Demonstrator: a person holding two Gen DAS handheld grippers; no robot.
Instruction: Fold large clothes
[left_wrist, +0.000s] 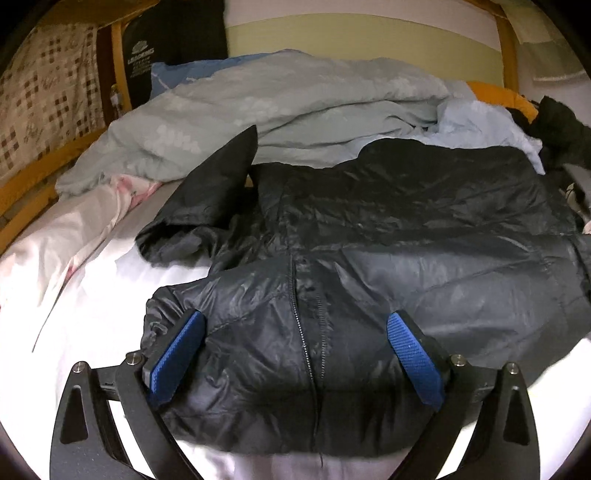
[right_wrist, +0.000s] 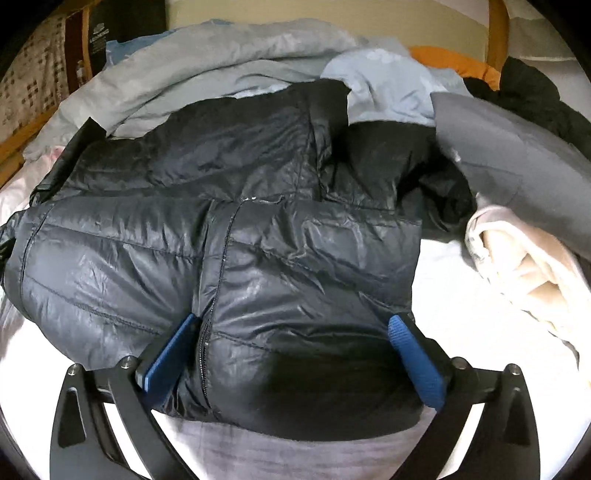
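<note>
A shiny black puffer jacket (left_wrist: 369, 221) lies on the white bed sheet (left_wrist: 92, 295), its zipper running toward me and one sleeve sticking up at the far left. My left gripper (left_wrist: 295, 314) hovers over the jacket's near hem, left of centre, with its blue pads spread wide on either side of the zipper. Over the near right part of the same jacket (right_wrist: 221, 240), my right gripper (right_wrist: 294, 317) is also open. Its left pad (right_wrist: 173, 350) sits by the zipper and its right pad at the jacket's right edge. Neither gripper pinches the fabric.
A crumpled grey-blue duvet (left_wrist: 277, 107) is heaped behind the jacket. At the right lie a grey garment (right_wrist: 517, 155), a cream garment (right_wrist: 535, 266) and dark clothes (right_wrist: 535, 92). A wooden bed frame (left_wrist: 508, 48) bounds the back, and checked fabric (left_wrist: 44, 99) hangs at the left.
</note>
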